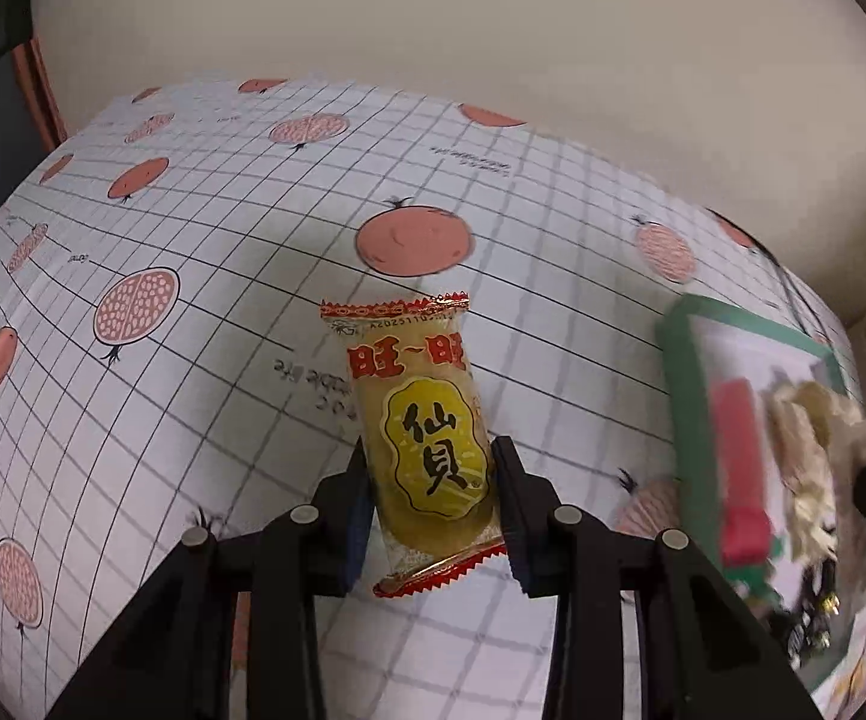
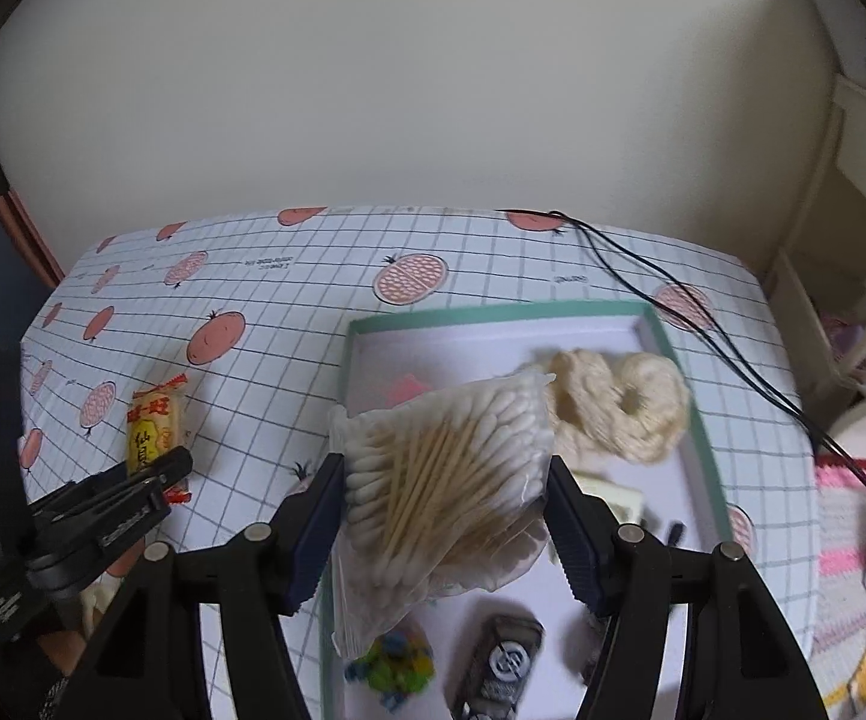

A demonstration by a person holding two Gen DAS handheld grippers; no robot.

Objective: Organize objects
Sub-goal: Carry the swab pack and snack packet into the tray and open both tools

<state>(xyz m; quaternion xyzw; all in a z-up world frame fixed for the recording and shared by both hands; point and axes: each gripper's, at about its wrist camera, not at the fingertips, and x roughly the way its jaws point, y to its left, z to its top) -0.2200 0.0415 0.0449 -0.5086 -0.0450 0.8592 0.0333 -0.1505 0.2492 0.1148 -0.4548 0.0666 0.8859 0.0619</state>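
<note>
**Both grippers hold packets over the table**

The left gripper [image 1: 433, 501] pinches a yellow snack packet [image 1: 418, 438] between its two pads, gripping it across its lower half. The packet's long axis runs forward along the fingers, its red crimped far end pointing away over the tablecloth [image 1: 205, 228] and its near end sticking out behind the pads. From the right wrist view the same packet [image 2: 154, 423] sits left of the tray, tilted only slightly from upright in the frame.

The right gripper [image 2: 445, 492] is pressed onto a clear bag of cotton swabs [image 2: 445, 468], held above the near left part of a green-rimmed tray [image 2: 697, 420]. The swab sticks inside slant from lower left to upper right. In the tray lie a cream skein of yarn [image 2: 619, 408], a dark small pack [image 2: 502, 660] and a blue-green item [image 2: 394, 669]. A black cable [image 2: 703, 324] crosses the table's far right corner.
</note>
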